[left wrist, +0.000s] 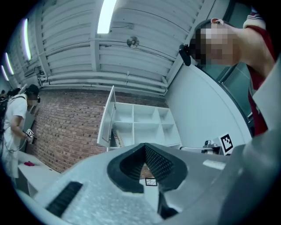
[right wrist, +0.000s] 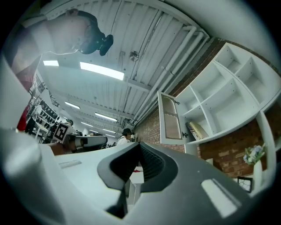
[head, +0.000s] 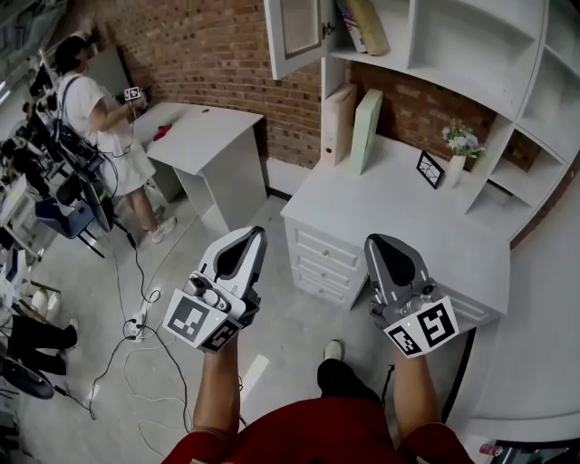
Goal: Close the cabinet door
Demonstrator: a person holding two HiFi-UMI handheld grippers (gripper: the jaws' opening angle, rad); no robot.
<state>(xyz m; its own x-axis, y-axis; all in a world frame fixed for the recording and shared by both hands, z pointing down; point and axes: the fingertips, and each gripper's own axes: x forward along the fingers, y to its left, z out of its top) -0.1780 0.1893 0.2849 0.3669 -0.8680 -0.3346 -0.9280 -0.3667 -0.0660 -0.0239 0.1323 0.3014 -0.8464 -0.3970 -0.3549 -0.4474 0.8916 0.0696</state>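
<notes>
Head view shows both pairs of jaws pressed together on nothing, left gripper and right gripper side by side near the white desk's front edge, over grey floor. Well beyond and above them, the cabinet door stands swung out from the white shelving, with open air around its free edge and a brick wall behind.

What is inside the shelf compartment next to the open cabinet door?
Leaning books stand inside the compartment, right of the open cabinet door. The head view's top edge cuts off its upper part, so anything higher up cannot be seen.
</notes>
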